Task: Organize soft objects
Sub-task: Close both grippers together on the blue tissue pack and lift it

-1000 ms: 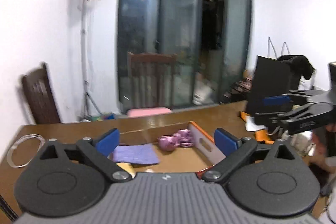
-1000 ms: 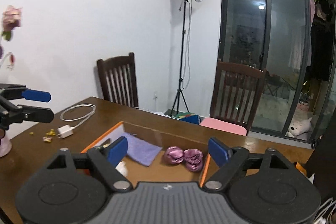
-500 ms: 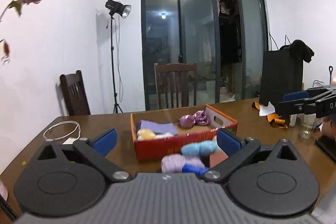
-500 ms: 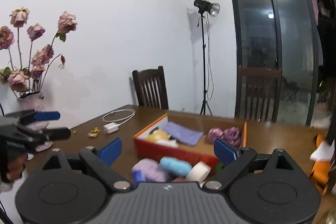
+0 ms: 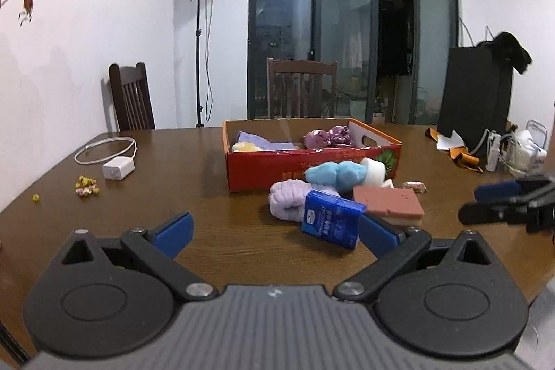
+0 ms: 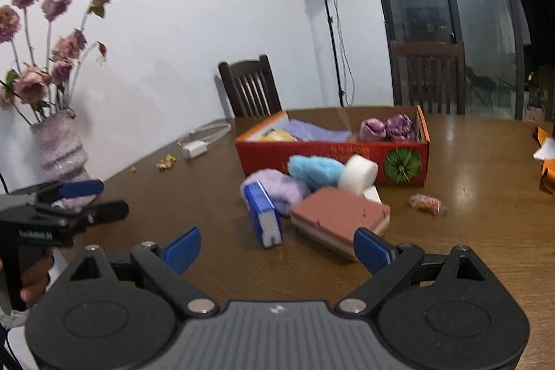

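A red cardboard box sits mid-table and holds a purple cloth, a yellow item and shiny purple scrunchies. In front of it lie a light blue plush, a lilac fuzzy item, a blue tissue pack, a pink sponge and a white foam roll. My left gripper and right gripper are both open and empty, held back from the pile.
A white charger with cable and yellow crumbs lie left. A vase of dried roses stands at the left edge. A candy wrapper, orange and white scraps and a black box are right. Chairs stand behind the table.
Both grippers have pulled back and down from over the box toward the table's near side. The loose pile in front of the box has come into view.
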`<action>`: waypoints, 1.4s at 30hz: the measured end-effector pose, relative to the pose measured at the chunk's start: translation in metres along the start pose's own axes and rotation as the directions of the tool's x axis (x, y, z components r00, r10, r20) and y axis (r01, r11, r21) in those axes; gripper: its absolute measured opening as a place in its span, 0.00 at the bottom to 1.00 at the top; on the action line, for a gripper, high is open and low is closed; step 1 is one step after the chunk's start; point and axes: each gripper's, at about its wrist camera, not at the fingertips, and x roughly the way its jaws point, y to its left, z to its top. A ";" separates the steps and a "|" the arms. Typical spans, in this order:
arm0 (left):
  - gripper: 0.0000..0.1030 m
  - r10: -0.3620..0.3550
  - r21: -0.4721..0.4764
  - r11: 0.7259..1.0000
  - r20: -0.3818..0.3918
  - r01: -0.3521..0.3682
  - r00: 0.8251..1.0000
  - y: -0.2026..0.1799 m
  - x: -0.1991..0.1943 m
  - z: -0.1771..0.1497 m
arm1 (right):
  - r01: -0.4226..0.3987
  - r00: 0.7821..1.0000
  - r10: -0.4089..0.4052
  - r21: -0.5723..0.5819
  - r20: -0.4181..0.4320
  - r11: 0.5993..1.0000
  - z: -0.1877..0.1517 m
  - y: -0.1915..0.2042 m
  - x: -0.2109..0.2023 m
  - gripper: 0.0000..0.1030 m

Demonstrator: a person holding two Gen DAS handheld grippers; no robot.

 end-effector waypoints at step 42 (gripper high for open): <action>0.65 -0.283 -0.238 0.944 -0.240 0.226 0.929 -0.005 0.107 -0.023 | -0.129 0.975 0.163 0.212 -0.152 0.969 -0.002 -0.027 0.098 0.32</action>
